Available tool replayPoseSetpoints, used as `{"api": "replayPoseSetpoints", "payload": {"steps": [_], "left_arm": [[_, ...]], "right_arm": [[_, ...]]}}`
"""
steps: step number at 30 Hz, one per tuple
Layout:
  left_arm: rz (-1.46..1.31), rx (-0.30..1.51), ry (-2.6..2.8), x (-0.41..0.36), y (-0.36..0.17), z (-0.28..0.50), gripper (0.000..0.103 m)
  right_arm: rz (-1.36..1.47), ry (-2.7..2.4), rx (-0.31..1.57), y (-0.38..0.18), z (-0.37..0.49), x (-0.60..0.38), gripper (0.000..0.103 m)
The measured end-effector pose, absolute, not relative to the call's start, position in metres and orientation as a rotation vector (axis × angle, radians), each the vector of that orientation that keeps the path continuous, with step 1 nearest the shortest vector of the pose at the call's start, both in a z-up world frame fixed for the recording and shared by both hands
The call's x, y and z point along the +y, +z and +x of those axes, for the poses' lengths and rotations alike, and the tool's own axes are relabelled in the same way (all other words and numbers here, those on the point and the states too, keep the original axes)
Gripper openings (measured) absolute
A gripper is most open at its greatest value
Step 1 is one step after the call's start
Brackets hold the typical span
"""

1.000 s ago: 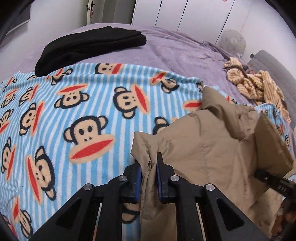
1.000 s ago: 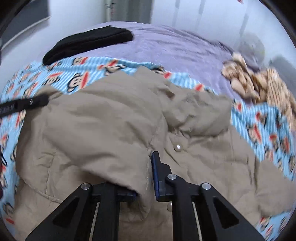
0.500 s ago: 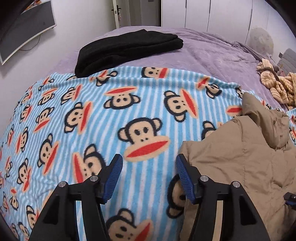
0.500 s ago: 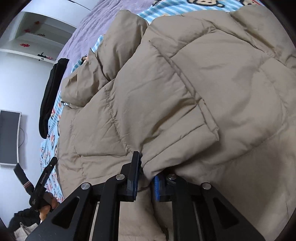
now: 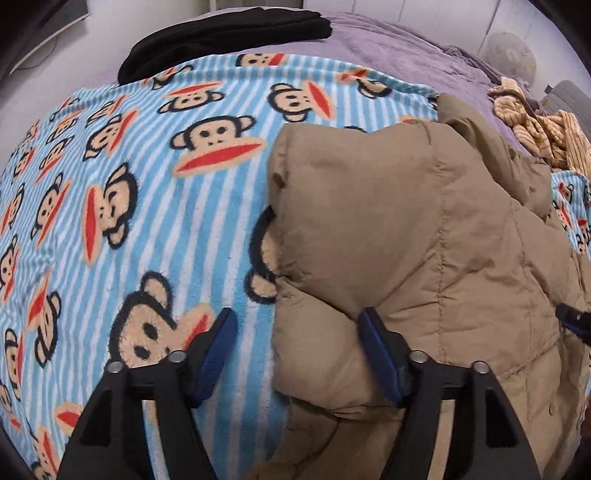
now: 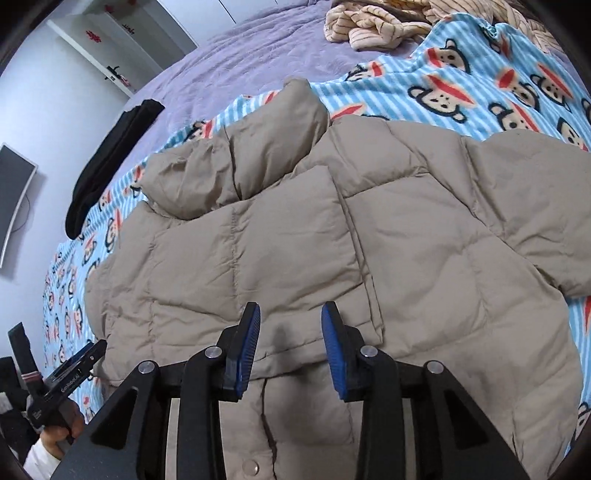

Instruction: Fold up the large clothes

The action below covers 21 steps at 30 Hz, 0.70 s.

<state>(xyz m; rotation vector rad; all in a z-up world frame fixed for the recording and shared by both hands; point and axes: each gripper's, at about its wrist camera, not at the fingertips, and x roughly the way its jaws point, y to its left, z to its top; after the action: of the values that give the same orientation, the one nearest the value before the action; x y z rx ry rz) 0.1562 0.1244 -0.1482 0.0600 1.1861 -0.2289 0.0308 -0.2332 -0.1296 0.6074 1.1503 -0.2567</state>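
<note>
From the left wrist, the left gripper has just been opening and stands wide, released; the folded edge of the tan jacket lies between its jaws, but the pads do not press it. The jacket rests on the monkey blanket, right of a black garment. From the right wrist, the right gripper has also been opening, let go above the jacket, perhaps brushing it. A striped cloth lies far back.

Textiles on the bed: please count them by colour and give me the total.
Tan puffer jacket: 1
Black folded garment: 1
Blue striped monkey blanket: 1
Purple bedcover: 1
Cream striped clothing pile: 1
Total: 5
</note>
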Motion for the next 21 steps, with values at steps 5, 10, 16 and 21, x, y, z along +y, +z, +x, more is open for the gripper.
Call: {"api": "replayPoseSetpoints", "payload": {"steps": [5, 10, 16, 21], "left_arm": [[0.022, 1.22, -0.207, 0.134, -0.149, 0.164, 0.09], [0.11, 1.181, -0.192, 0.122, -0.129, 0.15, 0.09], [0.149, 1.142, -0.234, 0.103, -0.102, 0.127, 0.09], [0.186, 1.155, -0.296, 0.068, -0.1, 0.108, 0.09]], "right_arm": [[0.654, -0.247, 1.17, -0.151, 0.018, -0.235, 0.037], [0.718, -0.253, 1.169, -0.142, 0.004, -0.243, 0.038], [0.817, -0.279, 1.158, -0.138, -0.034, -0.255, 0.039], [0.881, -0.285, 1.146, -0.137, -0.06, -0.261, 0.04]]}}
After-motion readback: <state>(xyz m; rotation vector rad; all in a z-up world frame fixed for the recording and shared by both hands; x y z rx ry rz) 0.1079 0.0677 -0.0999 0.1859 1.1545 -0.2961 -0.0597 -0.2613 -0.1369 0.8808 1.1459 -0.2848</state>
